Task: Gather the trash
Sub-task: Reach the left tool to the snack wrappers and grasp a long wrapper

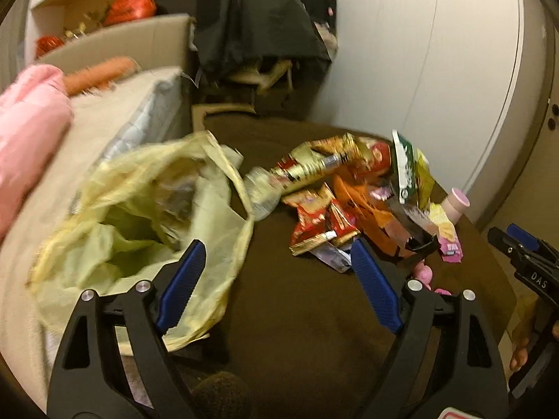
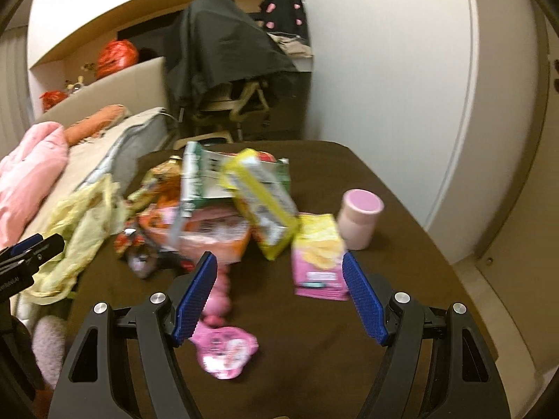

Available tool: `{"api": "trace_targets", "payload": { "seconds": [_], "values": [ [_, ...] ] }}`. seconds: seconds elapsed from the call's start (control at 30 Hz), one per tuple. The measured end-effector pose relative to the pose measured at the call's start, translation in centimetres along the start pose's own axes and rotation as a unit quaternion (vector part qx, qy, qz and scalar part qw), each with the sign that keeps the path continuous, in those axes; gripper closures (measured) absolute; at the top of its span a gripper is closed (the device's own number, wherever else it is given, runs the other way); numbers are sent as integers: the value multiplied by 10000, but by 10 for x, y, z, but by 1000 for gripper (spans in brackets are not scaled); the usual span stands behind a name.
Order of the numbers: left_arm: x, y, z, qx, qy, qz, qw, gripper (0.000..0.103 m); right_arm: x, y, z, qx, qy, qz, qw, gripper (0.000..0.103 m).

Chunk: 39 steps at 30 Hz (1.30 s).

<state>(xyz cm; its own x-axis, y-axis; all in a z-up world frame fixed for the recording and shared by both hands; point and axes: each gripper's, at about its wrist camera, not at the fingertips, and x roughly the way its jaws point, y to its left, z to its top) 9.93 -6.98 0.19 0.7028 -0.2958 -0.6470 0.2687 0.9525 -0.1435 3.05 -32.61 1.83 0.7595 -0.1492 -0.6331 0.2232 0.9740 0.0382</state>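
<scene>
left wrist view: left hand-held gripper (image 1: 276, 262) spread wide, holding nothing, above the brown table (image 1: 307, 314).
bag: yellow plastic bag (image 1: 139, 223) at the table's left edge, mouth open; thin and limp, best pinched at the rim.
wrappers: snack wrappers (image 1: 349, 202) heaped mid-table; light, crinkly, slippery.
right wrist view: right hand-held gripper (image 2: 279, 272) spread, empty.
nearest trash: pink-yellow packet (image 2: 318, 255) between its fingers' line, flat on the table; grip an edge.
pink jar (image 2: 360, 218): rigid, upright, just beside the packet.

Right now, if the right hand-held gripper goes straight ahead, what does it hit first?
Probably the pink and yellow snack packet lying just ahead of the open right hand-held gripper; the wrapper pile lies just behind, though depth is unclear.
</scene>
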Motion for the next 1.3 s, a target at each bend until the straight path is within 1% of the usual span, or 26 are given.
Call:
{"api": "trace_targets", "payload": {
  "seconds": [0.1,0.2,0.27,0.33,0.4,0.5,0.57,0.6,0.63,0.7,0.73,0.8,0.83,1.03,1.23,1.3],
  "values": [
    [21,6,0,-176,289,-222,9992,22,10,-10,-2,26,94,-34,9999,33],
    [34,10,-2,-300,402,-353,9981,25,18,-11,-5,-80,183,-44,9998,33],
    [42,11,-2,-348,527,-386,9973,31,25,-9,-8,-99,241,-79,9996,33],
    [50,13,-1,-414,671,-481,9957,36,30,-12,-8,-2,281,-24,9996,33],
    [51,15,3,-404,634,-491,9960,38,31,-13,-7,50,277,-12,9996,33],
    [52,13,19,-164,379,-522,9978,39,36,-16,-6,92,298,12,9995,33],
    [55,9,36,183,155,-705,9972,39,39,-18,-6,120,336,65,9993,33],
    [58,8,43,377,122,-807,9960,39,40,-18,-6,128,351,80,9993,33],
    [67,7,52,614,139,-920,9938,39,41,-19,-7,133,374,109,9992,33],
    [84,6,68,912,279,-1086,9895,39,41,-18,-8,114,392,137,9991,33],
    [91,6,73,985,370,-1179,9874,39,40,-18,-9,88,397,134,9991,33],
    [112,8,86,1036,658,-1484,9813,39,40,-18,-11,45,415,95,9991,33],
    [119,9,92,1035,747,-1553,9796,39,40,-20,-13,43,431,63,9990,33],
    [144,15,108,868,861,-1617,9792,39,44,-31,-15,170,495,-21,9986,33],
    [165,9,102,863,1238,-1654,9746,40,50,-33,-14,279,572,32,9980,33],
    [162,5,95,857,1290,-1601,9749,44,51,-32,-15,292,579,74,9979,33]
  ]
}}
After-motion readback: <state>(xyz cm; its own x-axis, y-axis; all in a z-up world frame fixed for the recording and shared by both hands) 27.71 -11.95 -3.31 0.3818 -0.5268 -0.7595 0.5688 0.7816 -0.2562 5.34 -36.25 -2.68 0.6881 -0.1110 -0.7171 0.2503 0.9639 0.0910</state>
